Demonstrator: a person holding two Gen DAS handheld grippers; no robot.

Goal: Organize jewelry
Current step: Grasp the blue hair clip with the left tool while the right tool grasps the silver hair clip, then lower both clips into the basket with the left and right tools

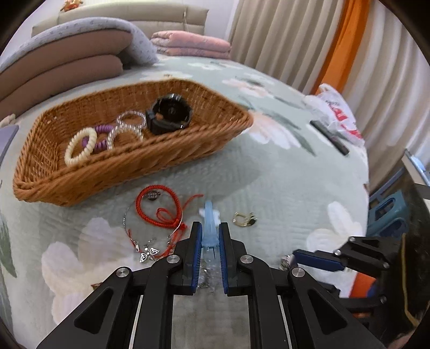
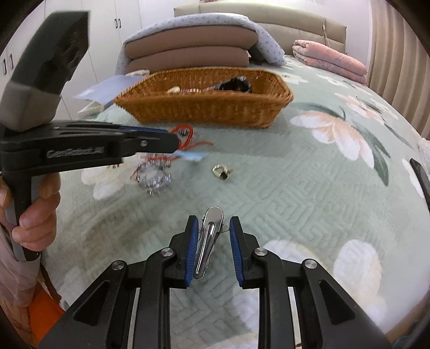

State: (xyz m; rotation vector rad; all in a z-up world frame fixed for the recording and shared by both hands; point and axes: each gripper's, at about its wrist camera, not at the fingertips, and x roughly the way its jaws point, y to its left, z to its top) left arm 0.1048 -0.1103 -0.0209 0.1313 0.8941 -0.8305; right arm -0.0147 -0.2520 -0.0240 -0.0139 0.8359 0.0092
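Bedding and bystanders around the work area

A floral quilted bedspread [image 2: 309,193] is spread over the bed, and brown cushions [image 2: 188,51] are stacked at its head under a grey-blue blanket [image 1: 88,26]. A folded pink quilt [image 1: 190,45] is laid beside them, against a beige headboard [image 2: 268,13]. Pleated curtains [image 1: 282,37] with an orange strip [image 1: 341,45] are hung at the side, and a crumpled plastic bag [image 1: 336,112] is seen near the bed's edge.

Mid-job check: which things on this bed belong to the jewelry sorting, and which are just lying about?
Job:
wicker basket
blue hair clip in left tool
silver clip between right tool's jaws
red cord bracelet
butterfly chain
gold ring

Lying about:
plastic bag
pillows
pink quilt
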